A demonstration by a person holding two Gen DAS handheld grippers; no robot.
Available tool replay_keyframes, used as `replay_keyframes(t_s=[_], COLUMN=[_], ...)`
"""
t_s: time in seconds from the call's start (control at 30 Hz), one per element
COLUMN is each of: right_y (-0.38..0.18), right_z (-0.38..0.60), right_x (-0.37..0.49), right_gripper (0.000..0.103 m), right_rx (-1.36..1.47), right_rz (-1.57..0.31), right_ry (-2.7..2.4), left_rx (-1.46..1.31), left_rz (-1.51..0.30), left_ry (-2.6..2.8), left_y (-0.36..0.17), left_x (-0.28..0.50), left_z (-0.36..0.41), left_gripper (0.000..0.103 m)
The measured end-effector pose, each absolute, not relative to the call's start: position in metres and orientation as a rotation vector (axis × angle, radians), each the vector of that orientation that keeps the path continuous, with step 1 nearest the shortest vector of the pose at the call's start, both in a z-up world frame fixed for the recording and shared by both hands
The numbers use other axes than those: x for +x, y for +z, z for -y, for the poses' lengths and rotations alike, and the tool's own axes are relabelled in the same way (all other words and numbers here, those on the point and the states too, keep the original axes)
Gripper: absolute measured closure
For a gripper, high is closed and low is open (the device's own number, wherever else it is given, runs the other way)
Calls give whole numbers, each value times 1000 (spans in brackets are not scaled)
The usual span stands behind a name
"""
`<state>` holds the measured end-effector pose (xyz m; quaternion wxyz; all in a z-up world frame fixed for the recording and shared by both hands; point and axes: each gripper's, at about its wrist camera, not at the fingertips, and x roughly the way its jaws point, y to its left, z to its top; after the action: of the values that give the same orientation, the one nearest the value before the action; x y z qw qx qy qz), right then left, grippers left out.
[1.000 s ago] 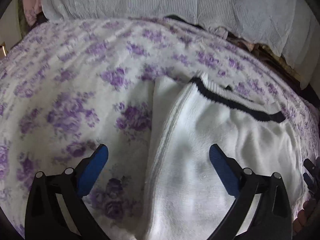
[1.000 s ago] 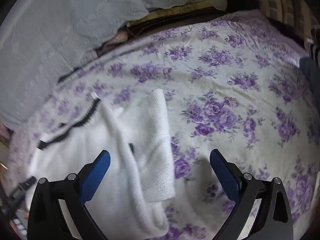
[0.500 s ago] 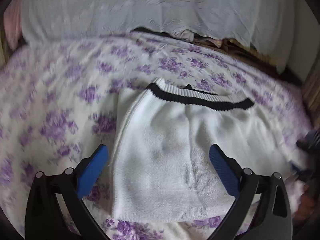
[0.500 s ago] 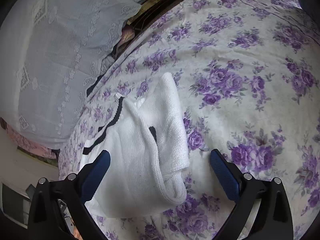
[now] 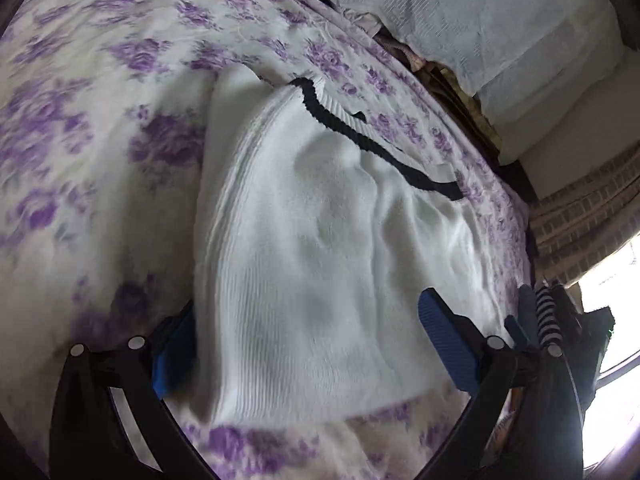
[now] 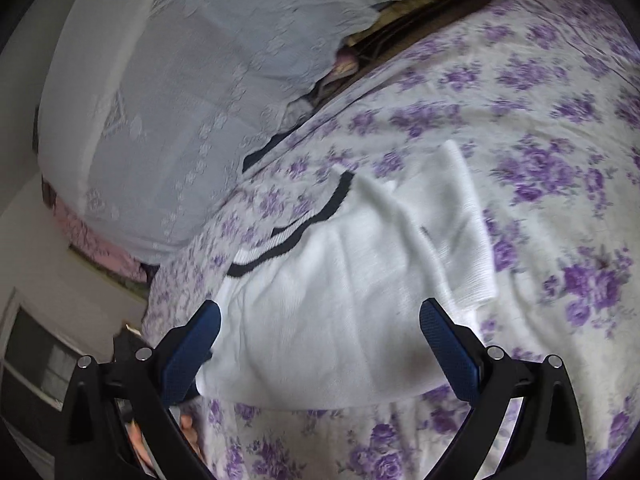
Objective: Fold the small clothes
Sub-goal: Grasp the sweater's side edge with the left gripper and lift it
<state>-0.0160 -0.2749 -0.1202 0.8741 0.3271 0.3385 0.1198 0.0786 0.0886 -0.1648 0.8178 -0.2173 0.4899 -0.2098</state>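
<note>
A small white knit garment (image 5: 320, 248) with a black stripe along its far hem (image 5: 360, 136) lies partly folded on the flowered bed. It also shows in the right wrist view (image 6: 340, 312), with a folded sleeve (image 6: 460, 232) lying off its right side. My left gripper (image 5: 308, 344) is open, its jaws astride the garment's near left part; the left pad (image 5: 172, 356) sits at the fold edge. My right gripper (image 6: 320, 344) is open over the garment's near edge. Neither holds cloth.
The bed sheet (image 5: 80, 140) is white with purple flowers. A white lace cover (image 6: 180, 100) drapes over things behind the bed. The other gripper and a striped sleeve (image 5: 548, 316) show at the right of the left wrist view.
Both grippers have dropped closer to the garment's near edge and tilted. The garment now fills more of both views. Both stay open.
</note>
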Motion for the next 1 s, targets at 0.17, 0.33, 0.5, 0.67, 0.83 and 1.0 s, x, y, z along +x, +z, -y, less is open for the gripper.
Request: replay_keyframes(t_s=[0.17,0.33,0.5,0.67,0.83,1.0], right_y=[-118,-112,-120,-148,-138,-116], right_z=[246,225,207,172,197,241], right_x=[-13,18,57,61,65,67], right_gripper=[3,3,3,3,3,3], right_rx=[545,460,361,30,132,316], right_rz=[-706,-750,-803,-801,-831,-806], right_ry=[233,147,47,-29,-25,-19], left_rx=[-558,-573,-511,-488,-418,-326], left_rz=[-1007,-1038,-1015,-1006,-976,-955], left_ry=[-508,-530,-512,-500,-487,-491], left_y=[-166,-169,-161,-154,-134,-106], left_x=[96,107,104,100,95,97], left_z=[-97,-99,-93,-92,-82,-63], left_gripper=[13,69,72,74,75,76])
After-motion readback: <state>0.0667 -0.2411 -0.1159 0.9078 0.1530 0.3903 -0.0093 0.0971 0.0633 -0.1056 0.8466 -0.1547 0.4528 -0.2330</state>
